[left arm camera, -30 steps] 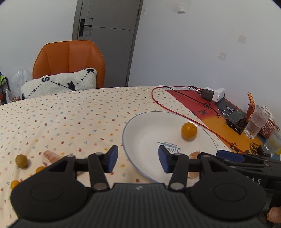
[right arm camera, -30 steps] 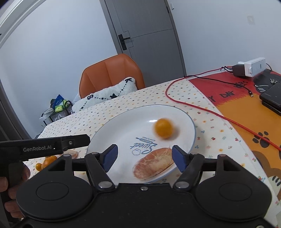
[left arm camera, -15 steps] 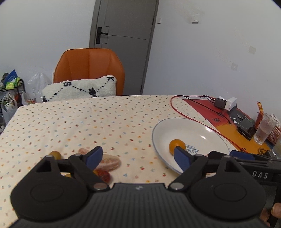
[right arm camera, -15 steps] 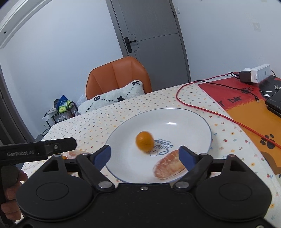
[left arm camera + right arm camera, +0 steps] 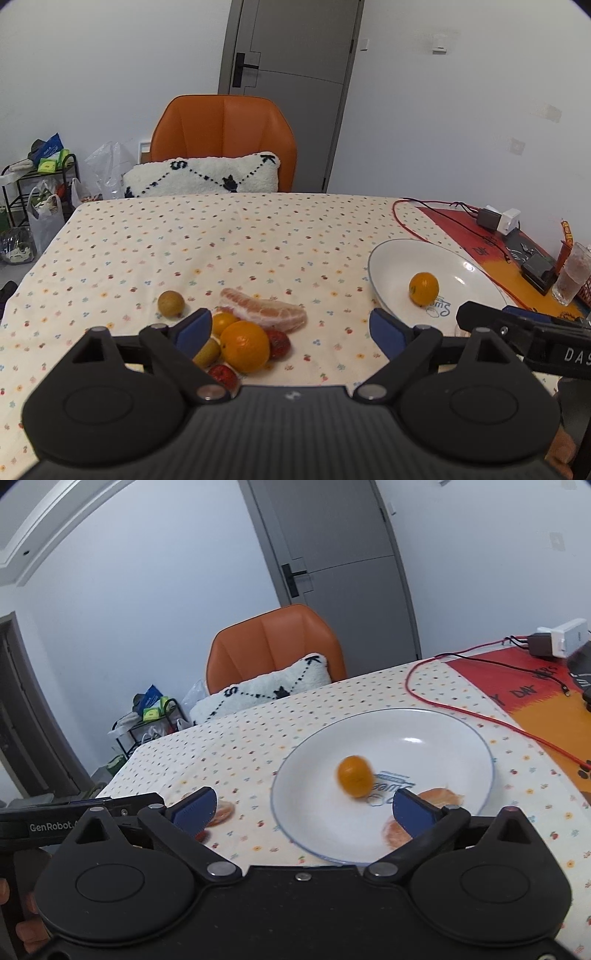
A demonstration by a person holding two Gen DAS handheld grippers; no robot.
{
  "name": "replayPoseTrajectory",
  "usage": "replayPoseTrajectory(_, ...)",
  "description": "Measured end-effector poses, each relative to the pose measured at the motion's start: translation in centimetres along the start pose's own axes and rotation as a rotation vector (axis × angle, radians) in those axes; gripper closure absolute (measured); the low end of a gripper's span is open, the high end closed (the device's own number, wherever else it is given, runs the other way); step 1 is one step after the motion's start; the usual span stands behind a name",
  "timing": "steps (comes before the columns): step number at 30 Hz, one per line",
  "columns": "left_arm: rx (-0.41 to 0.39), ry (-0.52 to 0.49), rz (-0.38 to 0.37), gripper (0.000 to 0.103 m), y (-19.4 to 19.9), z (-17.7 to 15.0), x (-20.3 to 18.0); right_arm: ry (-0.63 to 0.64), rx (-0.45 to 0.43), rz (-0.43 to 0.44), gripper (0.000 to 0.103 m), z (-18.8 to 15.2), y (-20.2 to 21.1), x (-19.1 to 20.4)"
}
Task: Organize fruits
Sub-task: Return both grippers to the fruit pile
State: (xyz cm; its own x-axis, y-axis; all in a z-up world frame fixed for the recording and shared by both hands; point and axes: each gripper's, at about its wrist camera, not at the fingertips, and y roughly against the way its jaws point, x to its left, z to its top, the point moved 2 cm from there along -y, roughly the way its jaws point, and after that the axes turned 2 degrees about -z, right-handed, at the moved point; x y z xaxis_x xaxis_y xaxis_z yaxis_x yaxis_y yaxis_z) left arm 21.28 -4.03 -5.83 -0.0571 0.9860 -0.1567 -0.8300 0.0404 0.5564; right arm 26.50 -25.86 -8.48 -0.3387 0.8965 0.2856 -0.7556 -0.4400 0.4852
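Lying at lower centre just ahead of the wide-spread, empty left gripper [image 5: 286, 328], the fruit pile [image 5: 243, 345] is reached soonest by it, while the plate [image 5: 476, 275] is faced by the likewise wide-spread, empty right gripper [image 5: 303, 806].

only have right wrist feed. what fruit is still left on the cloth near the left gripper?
Observer: A cluster by the left gripper: large orange, pomelo segment, two strawberries.
Operator: anything apart from the cluster?
Observer: One small yellow-green fruit, alone to the left.
Operator: left jaws?
Observer: Open, empty, the large orange nearer the left finger.
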Motion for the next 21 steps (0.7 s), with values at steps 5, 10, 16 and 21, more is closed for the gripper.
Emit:
replayPoseTrajectory(5, 0.005, 0.014, 0.002, 0.012, 0.1, -0.6, 1.1, 0.017, 0.01, 0.029, 0.0, -0.4, -0.2, 1.4)
replayPoseTrajectory(10, 0.012, 0.031, 0.0, 0.012, 0.2, -1.1, 2.5, 0.039, 0.03, 0.046, 0.0, -0.8, -0.8, 2.7)
replayPoseTrajectory(16, 0.013, 0.053, 0.0, 0.012, 0.1, -1.6, 4.2, 0.037, 0.06, 0.071, 0.0, -1.3, -1.8, 3.8)
replayPoseTrajectory(21, 0.028, 0.072, -0.003, 0.012, -0.2, -2.4, 5.4, 0.043, 0.067, 0.082, 0.0, -1.7, -2.5, 4.7)
